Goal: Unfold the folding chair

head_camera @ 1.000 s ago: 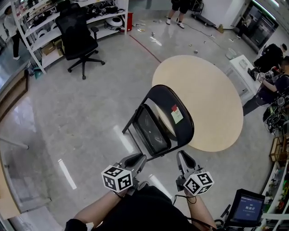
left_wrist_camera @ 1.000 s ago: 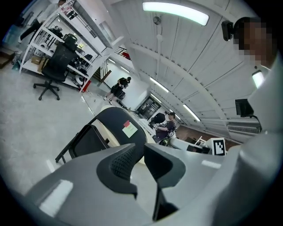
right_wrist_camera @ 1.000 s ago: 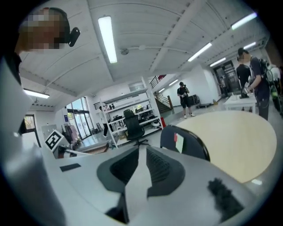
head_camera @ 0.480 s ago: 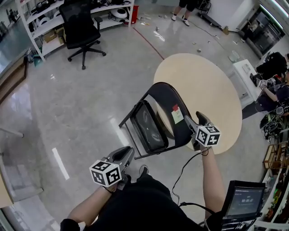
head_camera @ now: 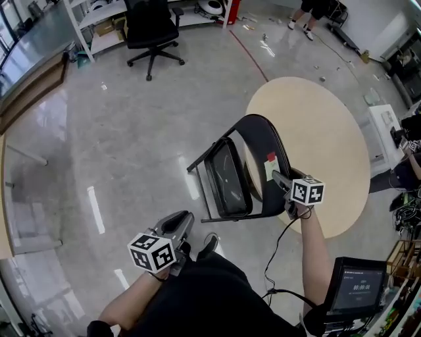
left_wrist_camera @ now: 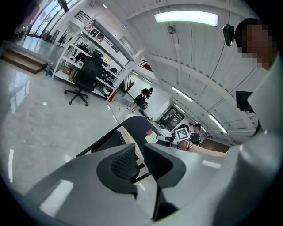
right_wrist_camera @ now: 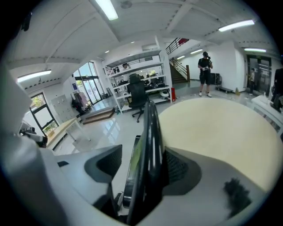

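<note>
The black folding chair (head_camera: 260, 141) stands folded on the floor, its back leaning at the edge of the round table. In the right gripper view its thin backrest edge (right_wrist_camera: 152, 132) runs upright between the jaws. My right gripper (head_camera: 279, 179) is open wide around the right side of that backrest; the left pad stands apart from it. My left gripper (head_camera: 184, 220) hovers low at the near left, apart from the chair and holding nothing, with a narrow gap between its jaws. The left gripper view shows the chair (left_wrist_camera: 139, 128) beyond them, with the right gripper (left_wrist_camera: 170, 139) at it.
A round beige table (head_camera: 316, 145) stands right behind the chair. A black office chair (head_camera: 150, 26) and white shelves (head_camera: 99, 20) are at the far left. A monitor (head_camera: 358, 286) stands at the near right. People stand at the far end and right edge.
My right gripper has left the chair's near edge, swung forward to the right side of the backrest and opened. My left gripper has come away from the chair's lower edge.
</note>
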`<state>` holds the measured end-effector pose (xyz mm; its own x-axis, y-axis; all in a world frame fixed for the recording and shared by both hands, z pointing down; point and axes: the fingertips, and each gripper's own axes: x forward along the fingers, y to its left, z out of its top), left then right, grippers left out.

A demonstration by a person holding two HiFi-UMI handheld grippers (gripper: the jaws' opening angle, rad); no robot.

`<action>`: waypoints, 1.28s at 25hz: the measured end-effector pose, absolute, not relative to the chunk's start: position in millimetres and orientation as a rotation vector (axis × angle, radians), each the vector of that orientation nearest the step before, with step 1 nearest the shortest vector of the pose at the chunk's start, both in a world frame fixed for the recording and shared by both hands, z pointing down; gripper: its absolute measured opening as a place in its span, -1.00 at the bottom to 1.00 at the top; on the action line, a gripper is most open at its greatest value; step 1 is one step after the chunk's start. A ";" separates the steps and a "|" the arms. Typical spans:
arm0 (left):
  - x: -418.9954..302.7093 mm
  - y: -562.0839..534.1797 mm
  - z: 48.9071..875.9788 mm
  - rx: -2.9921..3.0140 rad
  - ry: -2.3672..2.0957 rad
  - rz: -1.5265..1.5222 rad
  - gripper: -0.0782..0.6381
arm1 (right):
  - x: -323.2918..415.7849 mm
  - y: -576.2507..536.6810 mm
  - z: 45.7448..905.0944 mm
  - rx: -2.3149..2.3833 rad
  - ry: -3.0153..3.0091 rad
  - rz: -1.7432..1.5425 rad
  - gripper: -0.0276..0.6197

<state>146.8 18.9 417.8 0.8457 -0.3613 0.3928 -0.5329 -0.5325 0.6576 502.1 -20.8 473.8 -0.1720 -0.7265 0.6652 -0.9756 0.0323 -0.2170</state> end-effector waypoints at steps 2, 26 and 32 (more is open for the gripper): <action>143.1 18.5 417.6 2.182 -0.677 0.261 -0.60 | 503.2 -20.7 475.4 1.770 -1.943 0.959 -0.04; 139.3 49.9 444.1 2.097 -0.852 0.323 -0.60 | 325.2 -35.0 431.9 1.709 -2.150 1.102 -0.56; 119.8 33.0 452.3 2.092 -0.892 0.325 -0.60 | 271.6 -43.9 426.4 1.660 -2.177 1.090 -0.56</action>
<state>119.8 33.0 452.3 0.7157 -0.4828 0.5046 -0.6943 -0.4134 0.5891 271.6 -43.9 426.4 -0.3523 -0.7529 0.5559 -0.8960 0.0999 -0.4326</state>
